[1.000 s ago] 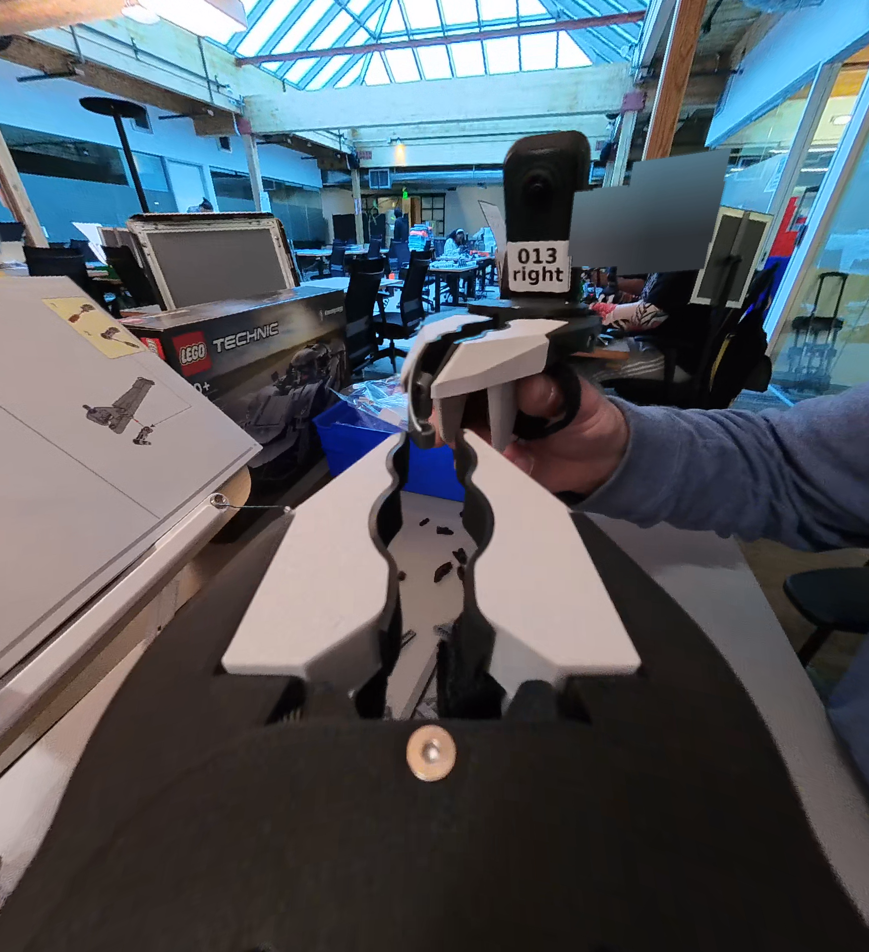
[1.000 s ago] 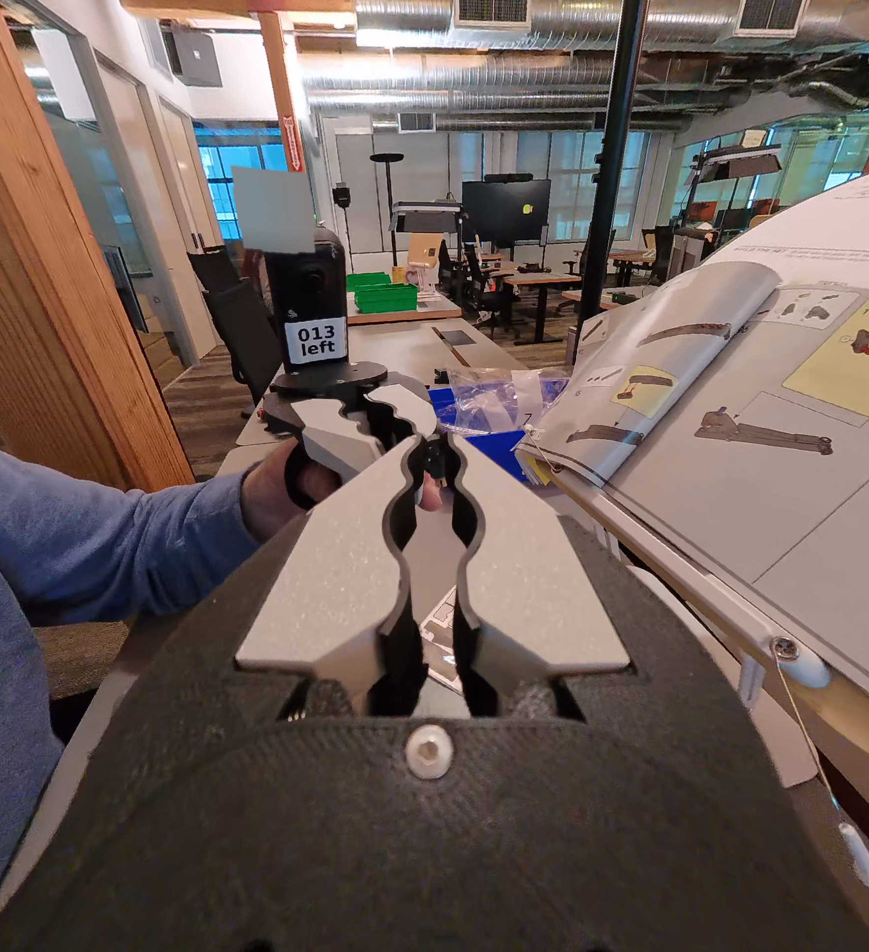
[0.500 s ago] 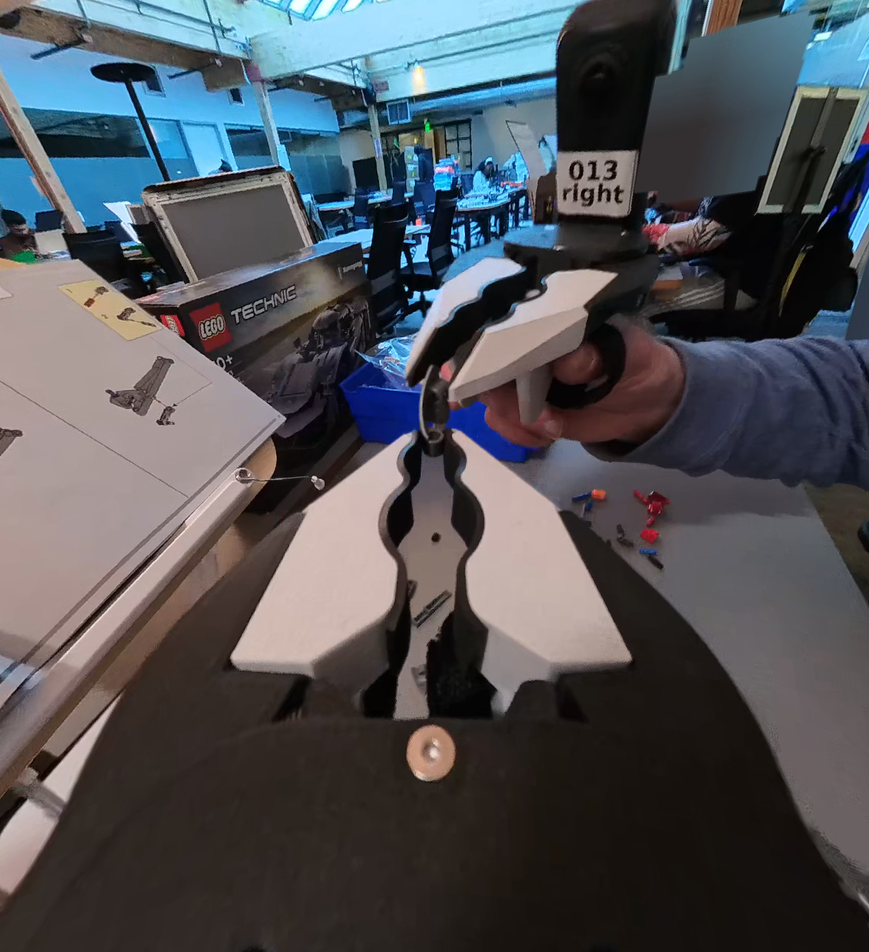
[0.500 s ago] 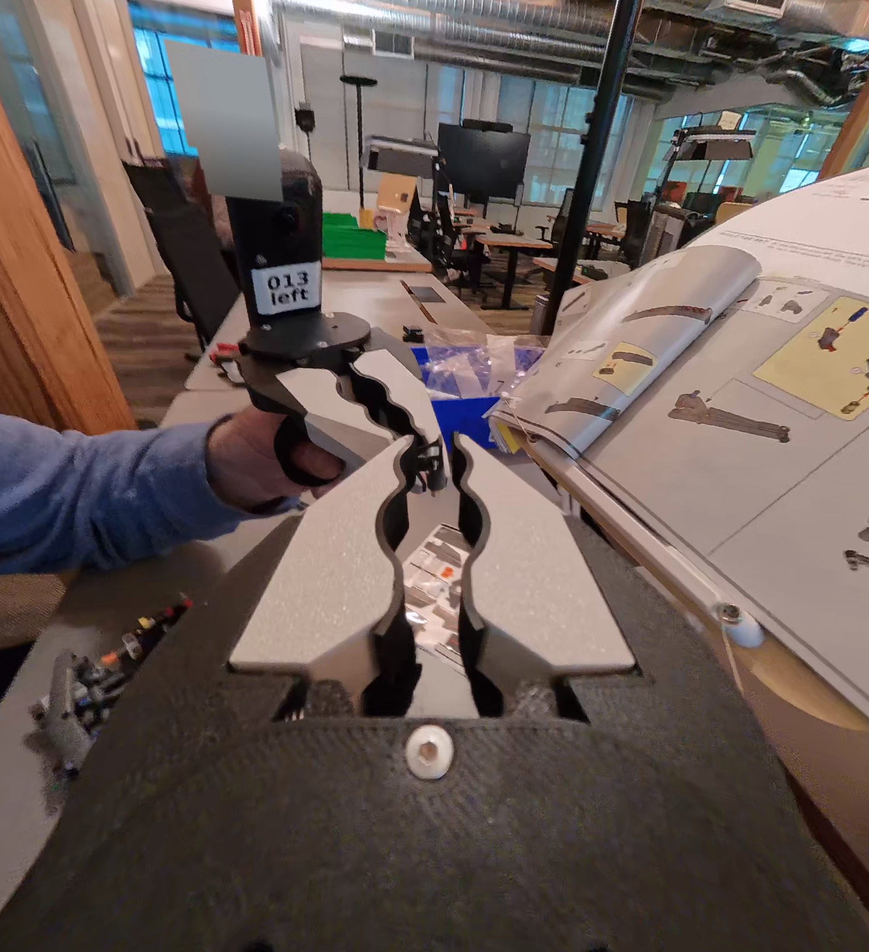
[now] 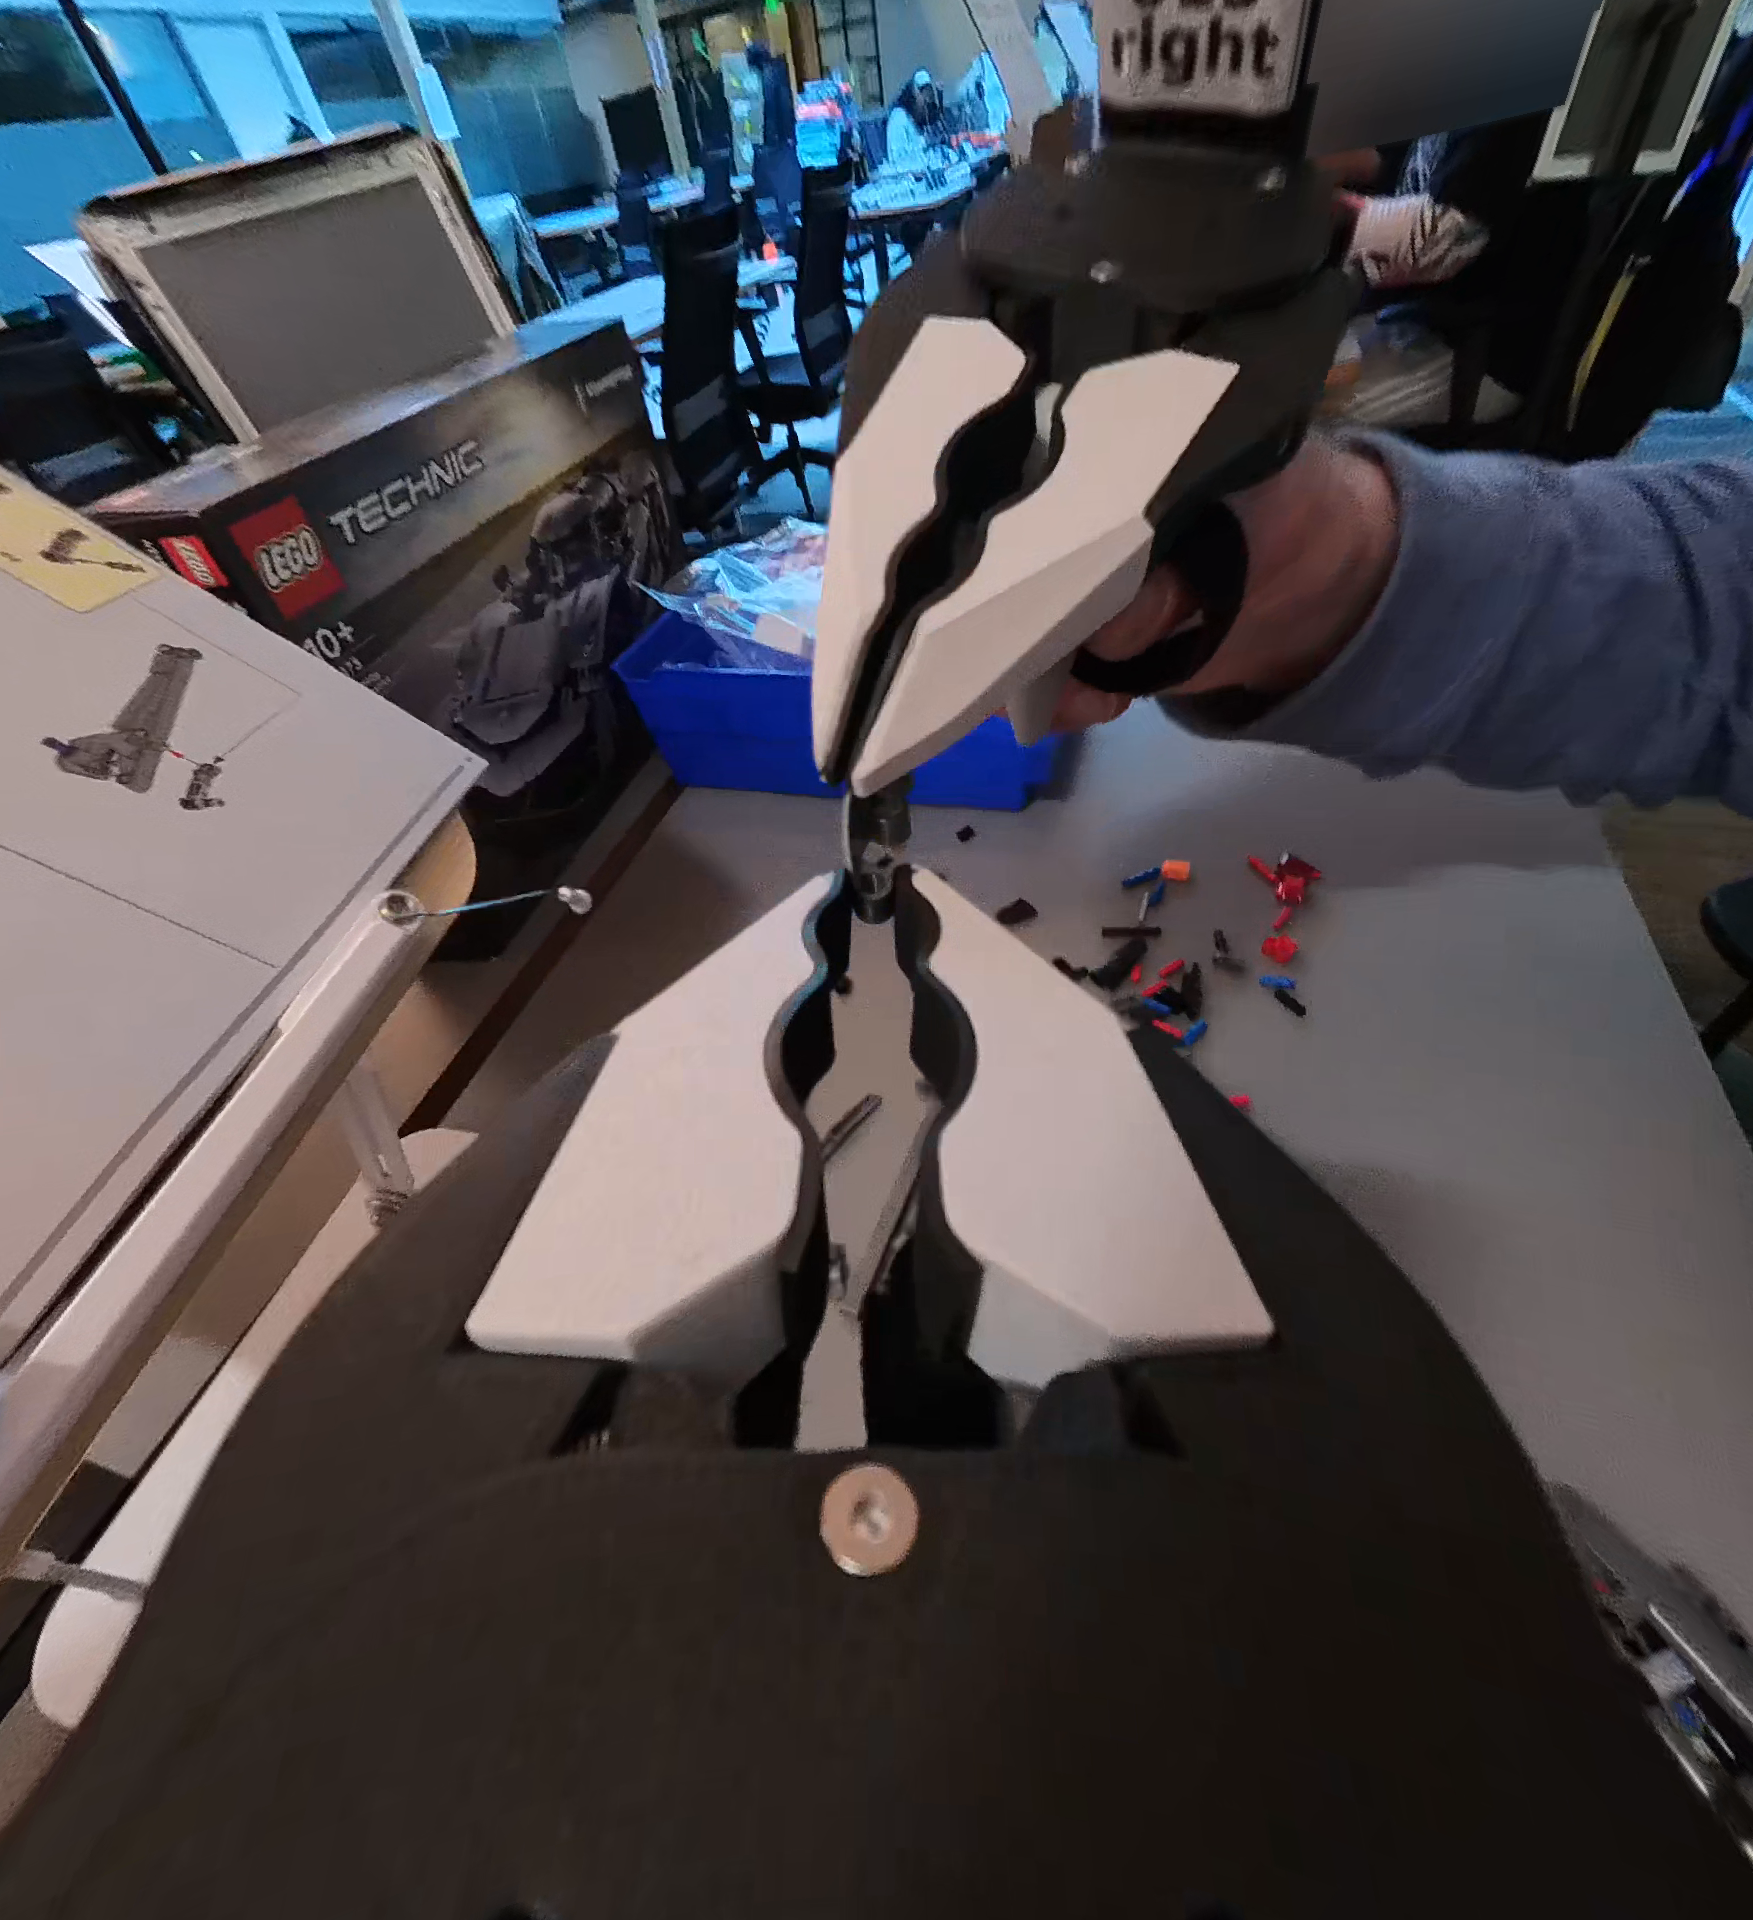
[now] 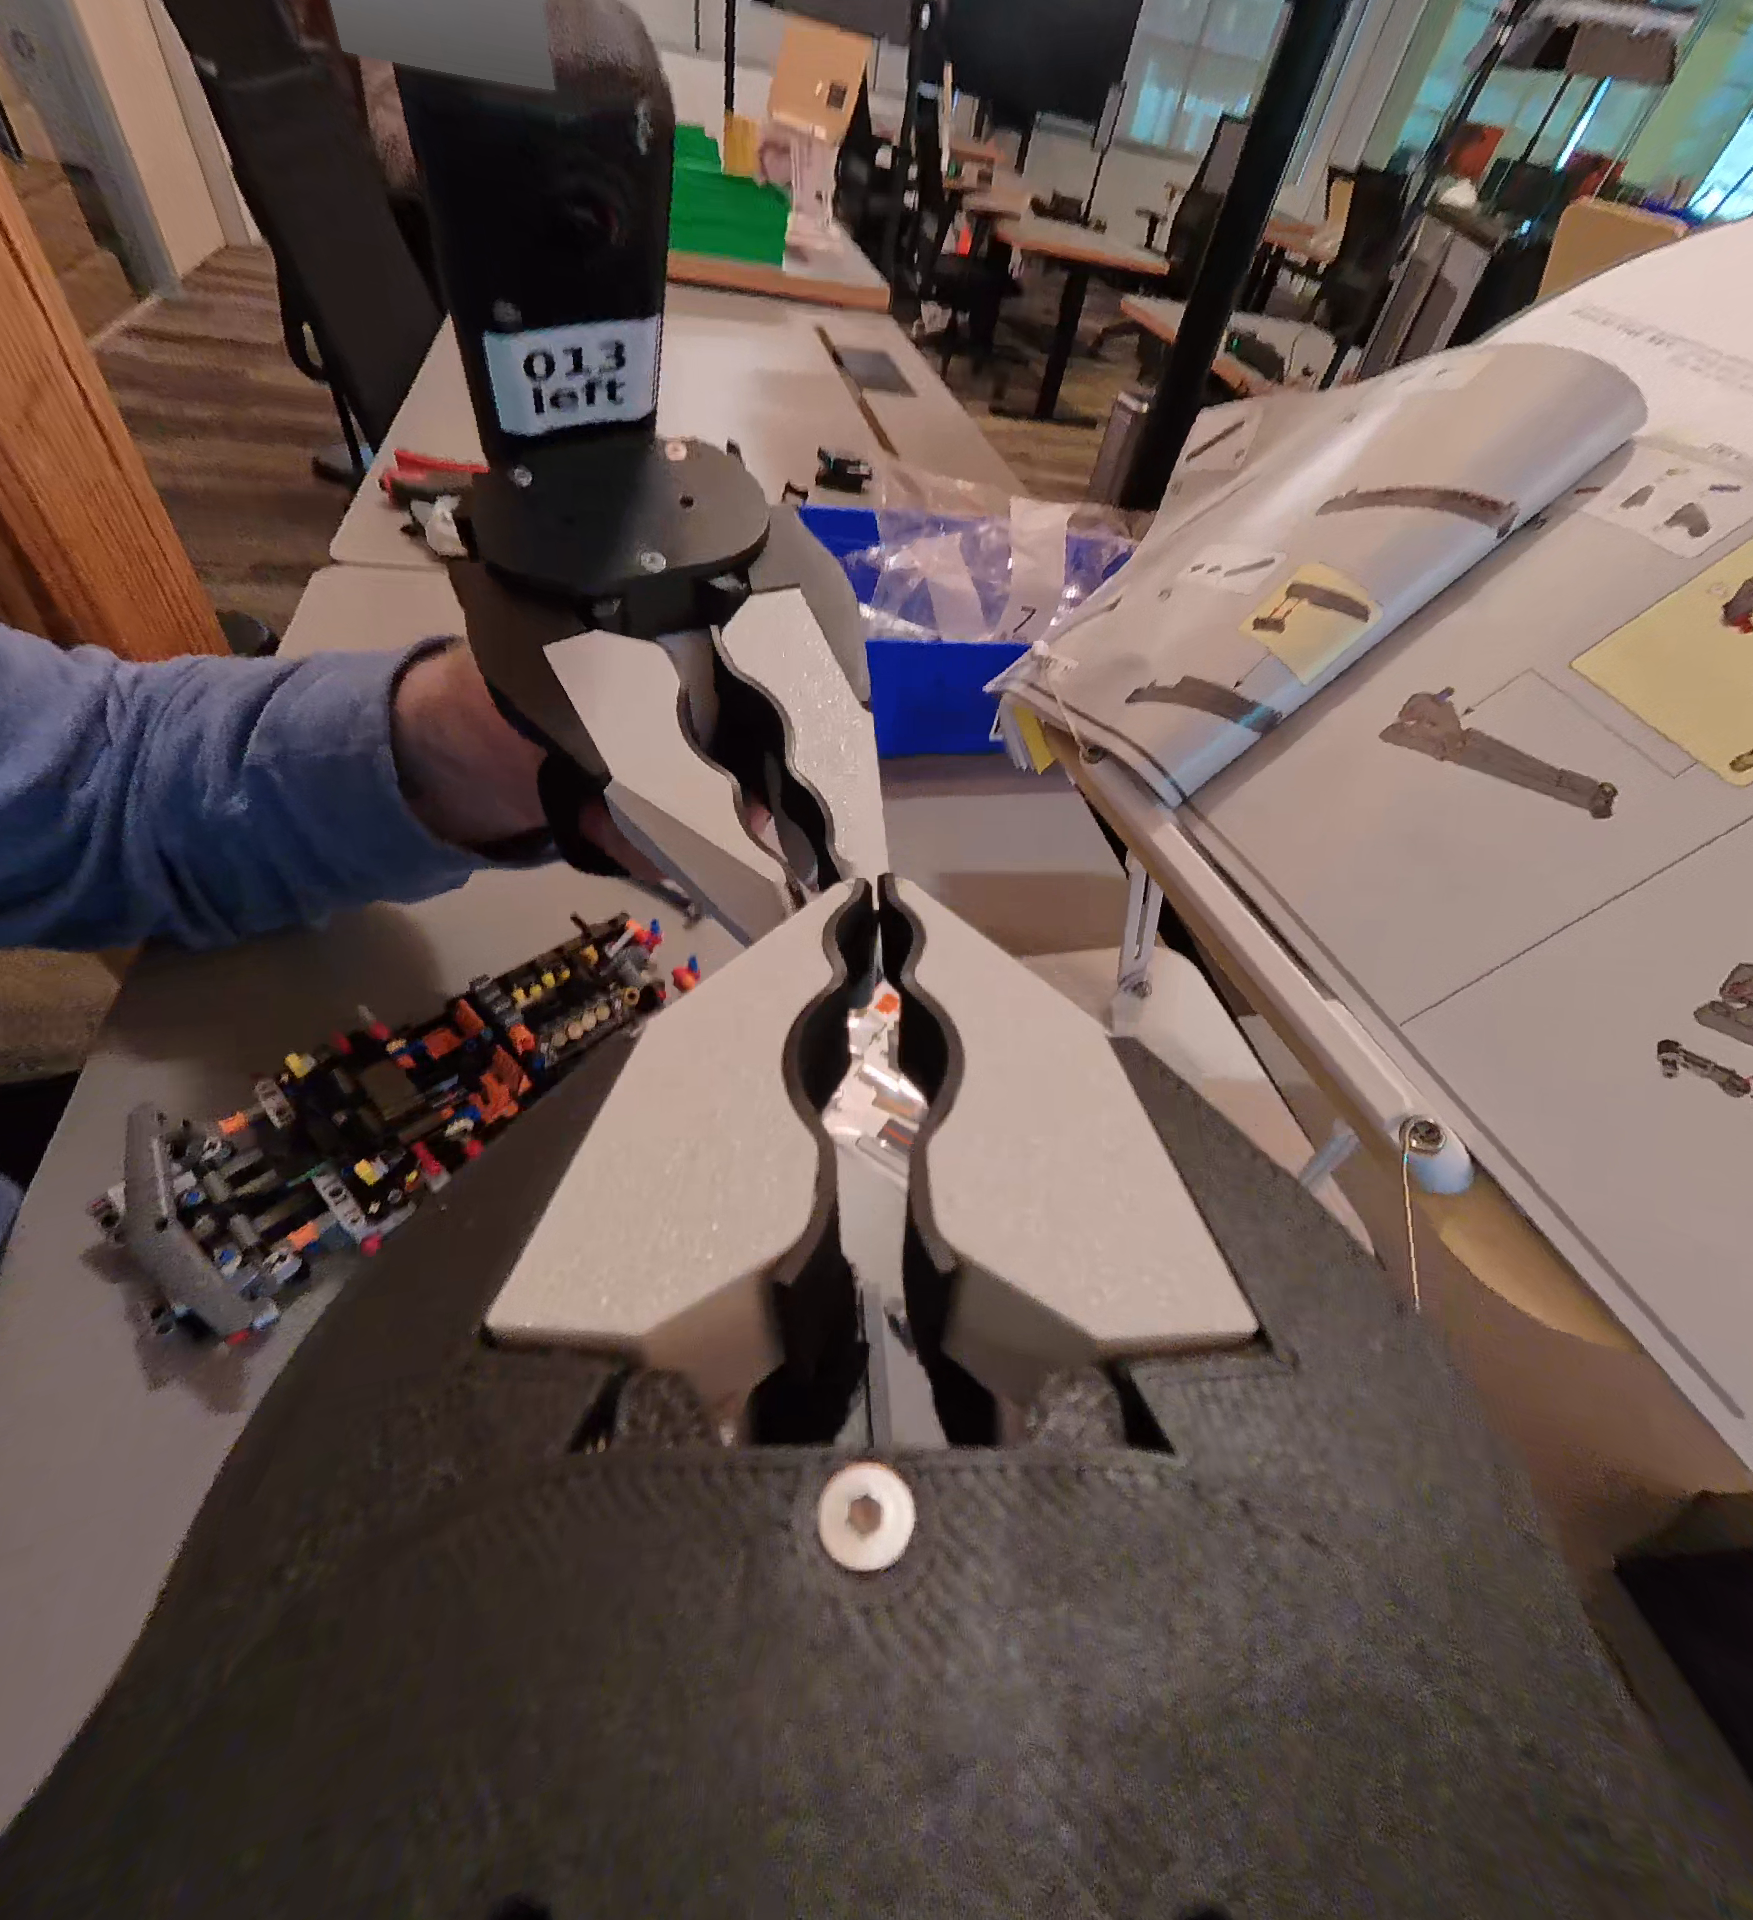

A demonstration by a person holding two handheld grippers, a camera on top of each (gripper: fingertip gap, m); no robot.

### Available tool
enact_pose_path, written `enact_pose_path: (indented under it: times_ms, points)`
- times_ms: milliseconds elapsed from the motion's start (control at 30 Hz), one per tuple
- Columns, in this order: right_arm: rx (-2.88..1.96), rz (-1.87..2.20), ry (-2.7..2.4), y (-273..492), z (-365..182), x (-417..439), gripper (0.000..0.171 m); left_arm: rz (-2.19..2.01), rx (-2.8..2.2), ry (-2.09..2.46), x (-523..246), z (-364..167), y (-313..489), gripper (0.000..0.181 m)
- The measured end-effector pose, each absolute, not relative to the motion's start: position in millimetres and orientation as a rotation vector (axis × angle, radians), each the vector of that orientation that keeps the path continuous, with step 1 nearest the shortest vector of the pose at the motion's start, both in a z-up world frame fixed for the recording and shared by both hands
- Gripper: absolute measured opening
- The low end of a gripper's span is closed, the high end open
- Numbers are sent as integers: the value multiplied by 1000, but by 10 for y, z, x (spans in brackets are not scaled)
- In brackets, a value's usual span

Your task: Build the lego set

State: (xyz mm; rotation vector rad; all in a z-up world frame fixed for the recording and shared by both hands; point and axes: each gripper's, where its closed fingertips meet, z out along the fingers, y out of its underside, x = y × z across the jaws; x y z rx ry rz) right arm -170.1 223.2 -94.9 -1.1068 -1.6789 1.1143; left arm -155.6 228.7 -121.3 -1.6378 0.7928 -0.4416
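Lego pieces are what we have before us: a small dark plastic connector piece point(image 5: 874, 847) is held in the air between our two tools, above the smooth grey counter point(image 5: 1454, 1039). Our left tongs point(image 5: 874, 894), matte white wedges with wavy black inner edges, pinch its lower end. Our right tongs point(image 5: 844, 777) are pressed together on its upper end, though the tips hide just where they grip, so we say that with some caution. A long, studded, partly built grey and black model point(image 6: 373, 1112) lies flat on the counter to the left. Loose red, blue and black pins point(image 5: 1194, 956) are scattered on the right. A glossy open instruction booklet point(image 6: 1537, 790) slopes beside a blue plastic bin point(image 5: 747, 717).
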Motion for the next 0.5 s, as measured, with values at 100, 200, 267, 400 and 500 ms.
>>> enact_pose_path:
  times_ms: [100,200,267,400,500]
  points:
    - [-1148,1063,-1737,2213,-1047,-1616,0,-428,-1672,848,-1477,-1305,2260,5]
    - [-1186,1062,-1730,2195,-1088,-1492,0,-485,-1684,868,-1344,-1353,2224,6]
    - [-1224,1082,-1694,2218,-1092,-1362,0,-521,-1679,885,-1270,-1356,2186,12]
    - [-1336,1047,-1615,2372,-1191,-885,0,-518,-1669,896,-1295,-1277,2125,18]
    - [-1471,977,-1551,2520,-1429,-374,0,-507,-1670,892,-1350,-1228,2106,15]
